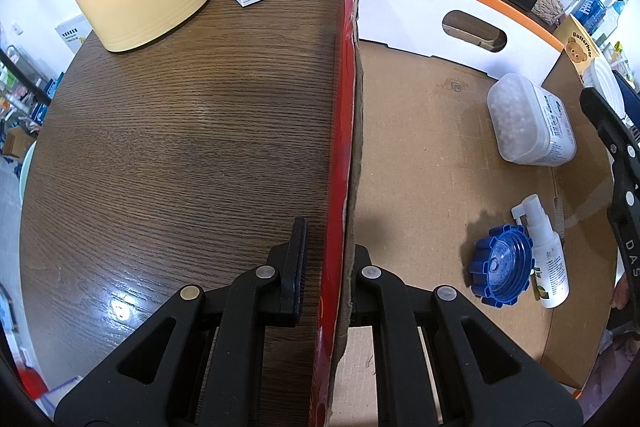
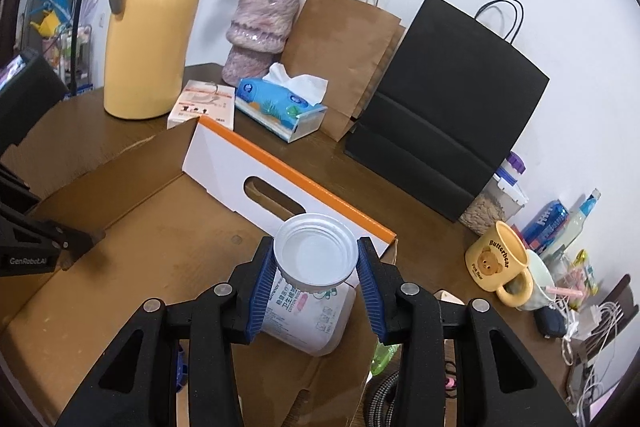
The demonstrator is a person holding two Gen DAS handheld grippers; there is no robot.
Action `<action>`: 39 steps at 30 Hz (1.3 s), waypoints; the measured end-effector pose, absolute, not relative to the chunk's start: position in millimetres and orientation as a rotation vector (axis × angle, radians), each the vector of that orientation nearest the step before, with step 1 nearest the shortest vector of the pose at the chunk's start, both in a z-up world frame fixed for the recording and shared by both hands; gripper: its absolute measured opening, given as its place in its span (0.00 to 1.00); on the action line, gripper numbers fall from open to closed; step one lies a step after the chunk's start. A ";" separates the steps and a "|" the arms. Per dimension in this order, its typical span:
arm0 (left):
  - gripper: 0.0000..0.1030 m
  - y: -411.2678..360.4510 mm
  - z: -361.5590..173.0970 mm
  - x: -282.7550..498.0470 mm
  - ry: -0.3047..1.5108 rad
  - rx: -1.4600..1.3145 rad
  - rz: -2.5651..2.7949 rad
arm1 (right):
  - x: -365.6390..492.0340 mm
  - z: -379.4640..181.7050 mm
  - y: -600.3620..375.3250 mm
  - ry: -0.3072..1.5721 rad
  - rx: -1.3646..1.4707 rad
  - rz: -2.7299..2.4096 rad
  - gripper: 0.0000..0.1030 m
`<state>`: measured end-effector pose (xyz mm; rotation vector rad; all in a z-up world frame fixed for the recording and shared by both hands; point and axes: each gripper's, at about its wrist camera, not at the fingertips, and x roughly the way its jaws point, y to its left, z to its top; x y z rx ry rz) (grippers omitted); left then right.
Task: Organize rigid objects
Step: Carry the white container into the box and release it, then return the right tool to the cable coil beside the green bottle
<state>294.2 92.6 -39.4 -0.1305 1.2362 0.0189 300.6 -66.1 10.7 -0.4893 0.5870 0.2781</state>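
An open cardboard box (image 1: 424, 131) lies on the dark wooden table. My left gripper (image 1: 326, 267) is shut on the box's red side wall (image 1: 344, 131), one finger on each side. Inside the box lie a clear cotton-swab container (image 1: 528, 119), a blue ridged cap (image 1: 502, 265) and a small white spray bottle (image 1: 548, 259). My right gripper (image 2: 316, 277) is shut on a white round lid (image 2: 314, 253) and holds it above the swab container (image 2: 308, 315) in the box (image 2: 132, 227). The right gripper's arm shows at the right edge of the left wrist view (image 1: 616, 155).
A yellow thermos jug (image 2: 154, 27), a white flat carton (image 2: 202, 105), a blue tissue pack (image 2: 280, 103), a vase of dried flowers (image 2: 258, 27), a brown paper bag (image 2: 344, 55) and a black one (image 2: 444, 107) stand behind the box. A yellow bear mug (image 2: 500, 263) and clutter sit to the right.
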 end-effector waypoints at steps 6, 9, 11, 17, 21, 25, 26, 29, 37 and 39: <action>0.07 92.4 -39.4 294.2 1.236 -0.130 0.019 | 301.4 8.6 -62.7 0.596 -0.518 0.270 0.44; 0.07 93.1 -39.3 294.3 1.236 -0.131 0.019 | 302.1 8.3 -62.2 0.598 -0.522 0.265 0.44; 0.07 93.9 -39.3 294.3 1.236 -0.131 0.019 | 302.1 8.4 -62.1 0.599 -0.522 0.264 0.44; 0.07 94.0 -39.3 294.2 1.236 -0.131 0.019 | 304.1 6.9 -62.0 0.614 -0.531 0.243 0.63; 0.07 94.8 -39.1 294.2 1.236 -0.131 0.019 | 299.9 11.5 -61.8 0.602 -0.523 0.240 0.96; 0.07 94.5 -39.1 294.2 1.236 -0.130 0.020 | 299.7 10.5 -60.8 0.601 -0.532 0.228 0.96; 0.07 94.1 -39.2 294.1 1.236 -0.130 0.019 | 299.8 11.1 -61.8 0.600 -0.526 0.229 0.96; 0.07 93.4 -39.2 294.1 1.236 -0.131 0.019 | 300.1 10.7 -62.0 0.600 -0.525 0.225 0.96; 0.07 93.1 -39.2 294.1 1.236 -0.130 0.019 | 299.2 11.8 -63.6 0.597 -0.521 0.223 0.96; 0.07 94.5 -39.1 294.2 1.236 -0.131 0.020 | 298.8 13.0 -64.6 0.593 -0.514 0.222 0.96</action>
